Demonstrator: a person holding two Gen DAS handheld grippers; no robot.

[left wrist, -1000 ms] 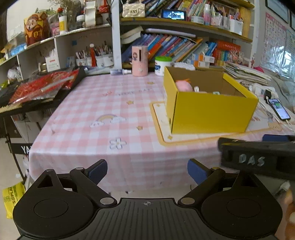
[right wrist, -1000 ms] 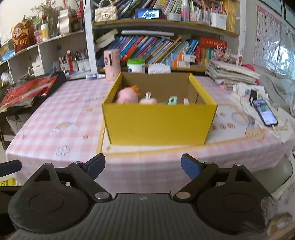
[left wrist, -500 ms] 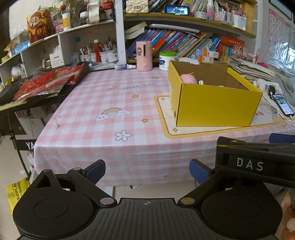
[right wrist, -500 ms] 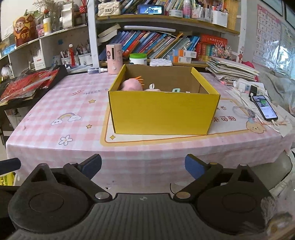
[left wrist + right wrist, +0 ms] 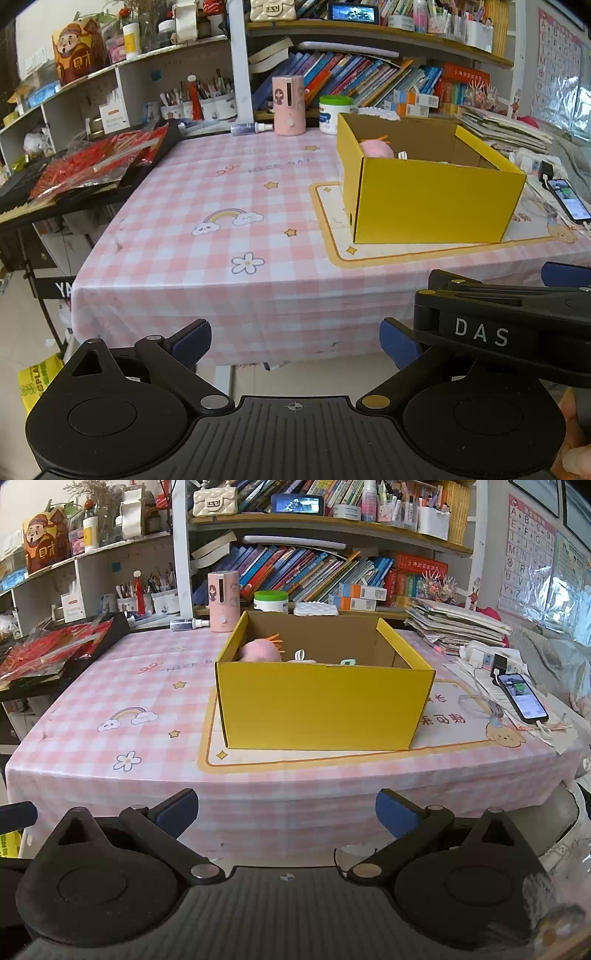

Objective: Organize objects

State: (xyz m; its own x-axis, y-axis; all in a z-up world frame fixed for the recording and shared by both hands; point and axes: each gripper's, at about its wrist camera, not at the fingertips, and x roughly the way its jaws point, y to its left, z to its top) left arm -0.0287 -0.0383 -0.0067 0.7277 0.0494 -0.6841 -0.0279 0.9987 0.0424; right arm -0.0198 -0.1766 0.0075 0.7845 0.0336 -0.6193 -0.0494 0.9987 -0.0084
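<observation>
A yellow cardboard box (image 5: pixel 436 205) (image 5: pixel 321 705) stands open on a cream mat on the pink checked table (image 5: pixel 221 206) (image 5: pixel 110 686). Inside it lie a pink plush toy (image 5: pixel 375 147) (image 5: pixel 260 650) and small items, mostly hidden by the box wall. My left gripper (image 5: pixel 295 341) is open and empty, held off the table's front edge. My right gripper (image 5: pixel 286 810) is open and empty, in front of the table, facing the box. Its black body (image 5: pixel 517 325) shows at the right of the left wrist view.
A pink dispenser (image 5: pixel 222 602), a white jar with green lid (image 5: pixel 270 601) and a small bottle (image 5: pixel 186 623) stand at the table's back. A phone (image 5: pixel 522 697) and paper stacks (image 5: pixel 458 627) lie right. Red packets on a black stand (image 5: pixel 92 166) are left. Bookshelves (image 5: pixel 314 572) rise behind.
Both grippers have pulled back and risen from the table; the box now looks farther away. Both stay open and empty.
</observation>
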